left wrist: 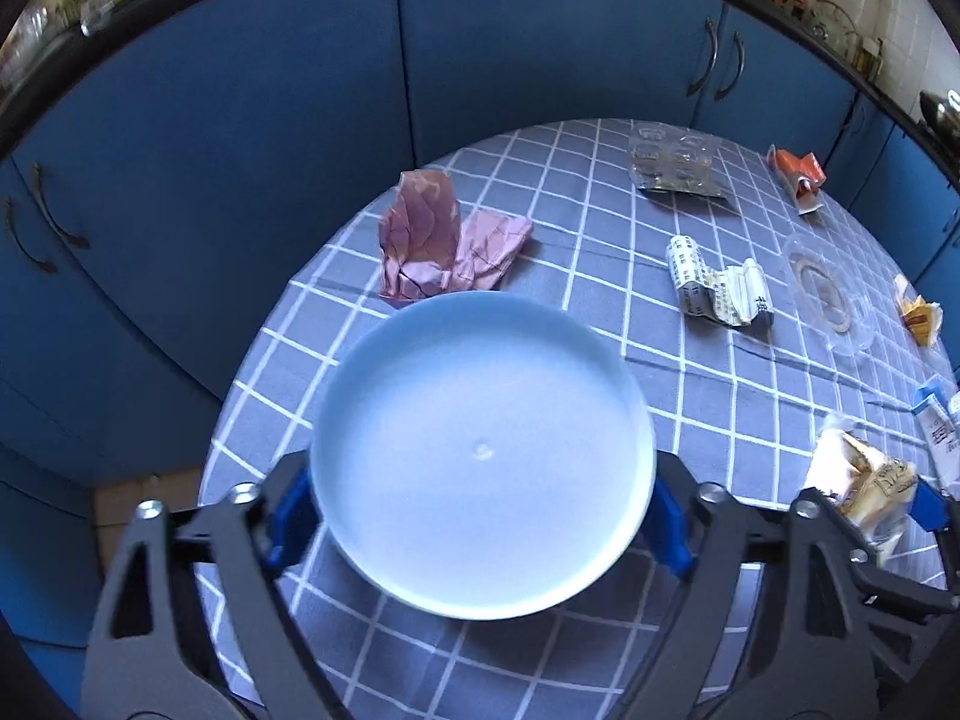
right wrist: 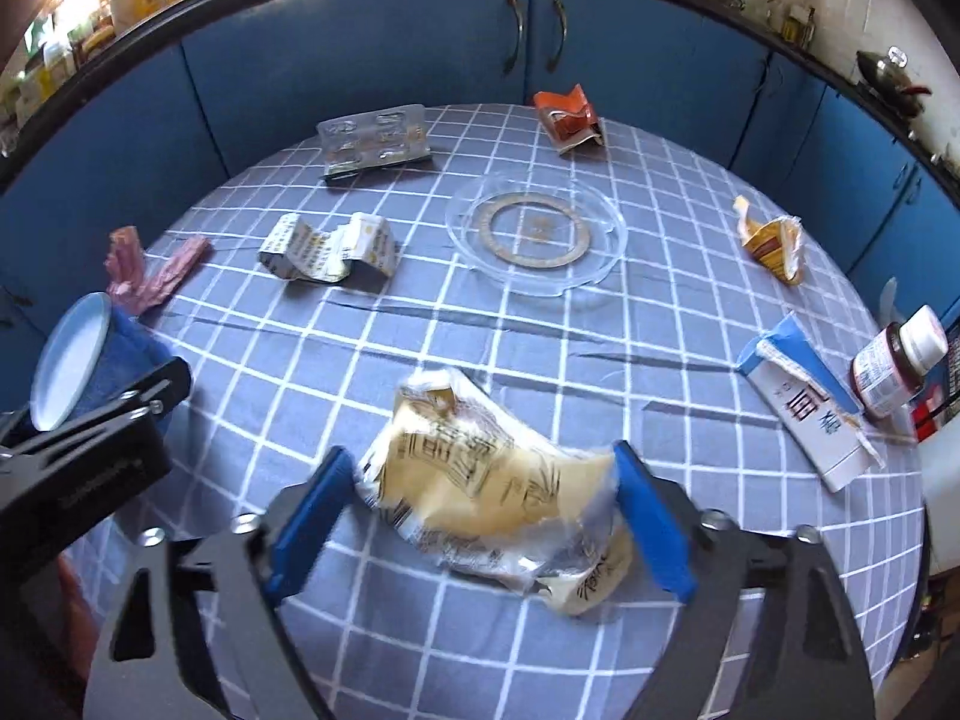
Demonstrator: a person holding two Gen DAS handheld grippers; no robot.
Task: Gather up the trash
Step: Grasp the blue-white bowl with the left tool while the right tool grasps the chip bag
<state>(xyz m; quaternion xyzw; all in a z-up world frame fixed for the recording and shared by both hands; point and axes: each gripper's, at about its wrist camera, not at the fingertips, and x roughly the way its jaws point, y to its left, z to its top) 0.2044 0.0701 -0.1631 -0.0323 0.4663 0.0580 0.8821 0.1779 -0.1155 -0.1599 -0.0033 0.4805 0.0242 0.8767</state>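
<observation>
The left gripper is closed on a blue cup, one blue pad pressing each side of its wall; the cup's mouth faces the left wrist camera and its pale interior holds nothing. From the right wrist view the same cup sits tilted near the table's left edge, clamped in the left gripper.

The right gripper grips a crumpled yellow wrapper, both blue pads against its sides. Whether the wrapper touches the checked tablecloth or is raised off it cannot be told.

Working outward over the round table:
- A crumpled pink paper lies just beyond the cup, towards the far-left edge.
- A crushed white printed carton lies left of centre.
- A clear plastic dish sits beyond centre, upright.
- An empty blister pack lies at the far edge, left of an orange torn packet also at the far edge.
- A small yellow torn packet lies near the right edge.
- A blue-and-white box, torn open, lies near the right edge, with a white-capped brown bottle just beside it, standing on something indistinct.

Blue cabinets stand behind the table.
</observation>
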